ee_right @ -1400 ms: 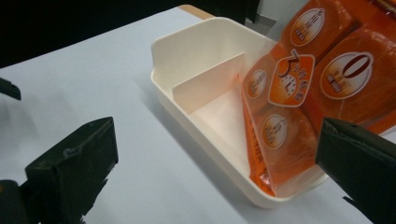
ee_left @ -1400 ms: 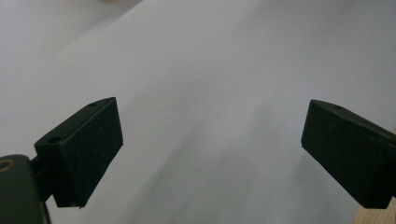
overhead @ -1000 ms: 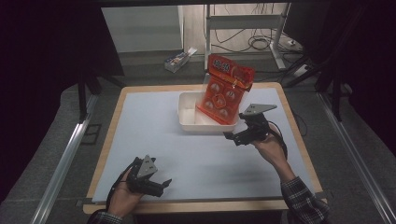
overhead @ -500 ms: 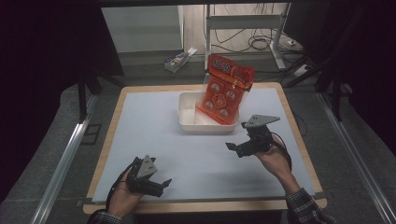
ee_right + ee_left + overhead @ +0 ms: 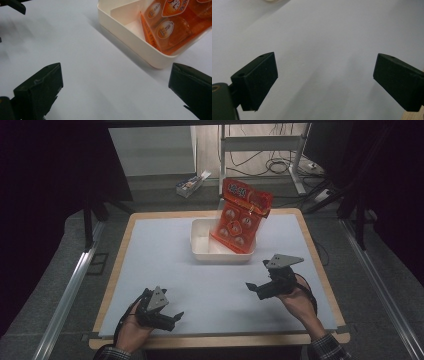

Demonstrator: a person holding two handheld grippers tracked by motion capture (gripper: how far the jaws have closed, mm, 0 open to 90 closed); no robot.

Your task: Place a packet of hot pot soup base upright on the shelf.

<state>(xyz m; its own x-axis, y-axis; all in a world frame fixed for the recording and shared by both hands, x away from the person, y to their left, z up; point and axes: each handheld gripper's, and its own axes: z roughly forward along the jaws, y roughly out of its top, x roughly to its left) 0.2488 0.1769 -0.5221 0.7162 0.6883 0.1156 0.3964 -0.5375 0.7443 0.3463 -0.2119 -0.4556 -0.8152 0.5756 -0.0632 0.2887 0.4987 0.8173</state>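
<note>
Table (image 5: 165, 255): packet (image 5: 241, 220) probably beyond right gripper (image 5: 257, 289).

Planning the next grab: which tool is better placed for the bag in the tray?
Right, probably. The right tool sits open just in front of the tray where the bag leans. The left tool is open too, but at the table's near edge, farther off.

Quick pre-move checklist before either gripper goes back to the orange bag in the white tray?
1. Left gripper open and holding nothing: ok.
2. Right gripper open and holding nothing: ok.
3. Orange bag seated in the white tray: not ok, it leans upright and sticks out over the far rim.
4. Tray divider free of the bag: cannot tell.
5. Table between right gripper and tray free of obstacles: ok.
</note>
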